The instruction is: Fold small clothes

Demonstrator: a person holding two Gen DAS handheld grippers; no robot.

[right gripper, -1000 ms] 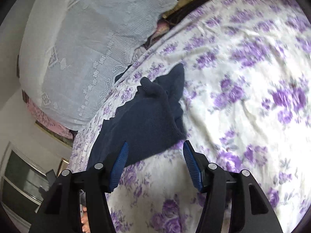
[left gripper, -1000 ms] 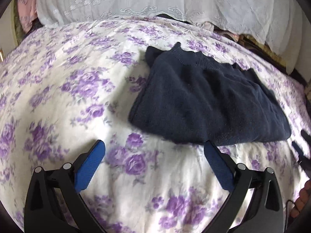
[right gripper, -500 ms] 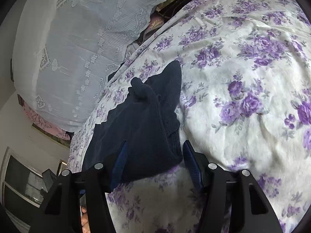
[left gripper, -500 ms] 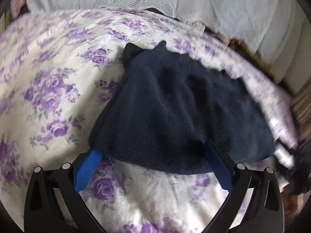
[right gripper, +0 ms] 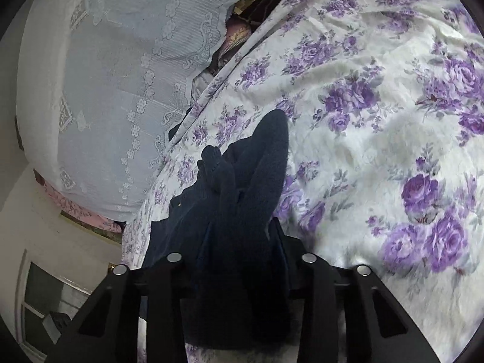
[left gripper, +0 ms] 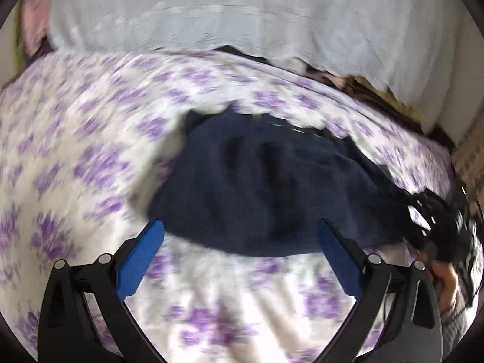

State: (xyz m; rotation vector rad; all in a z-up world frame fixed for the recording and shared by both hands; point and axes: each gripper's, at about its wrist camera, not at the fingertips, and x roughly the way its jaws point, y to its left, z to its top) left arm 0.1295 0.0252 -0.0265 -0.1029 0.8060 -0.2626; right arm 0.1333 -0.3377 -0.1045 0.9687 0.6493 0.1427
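The right gripper [right gripper: 239, 242] has moved onto the navy sweater [left gripper: 272, 187], jaws closing around its bunched edge. The left gripper [left gripper: 239, 236] gapes wide, empty, above the floral bedspread [left gripper: 75, 151].

Left wrist view: set low behind the wide-spread blue fingers of the left gripper [left gripper: 240, 243], facing forward and down across the floral bedspread [left gripper: 90, 151] toward the white lace cover [left gripper: 242, 15] at the far side, motion-blurred. Right wrist view: rolled sideways and very near, pressed up against the dark navy garment [right gripper: 242, 227] bunched between the closing jaws of the right gripper [right gripper: 239, 260]. Shared by both: garment, bedspread, lace cover, seen from opposite ends of the garment.
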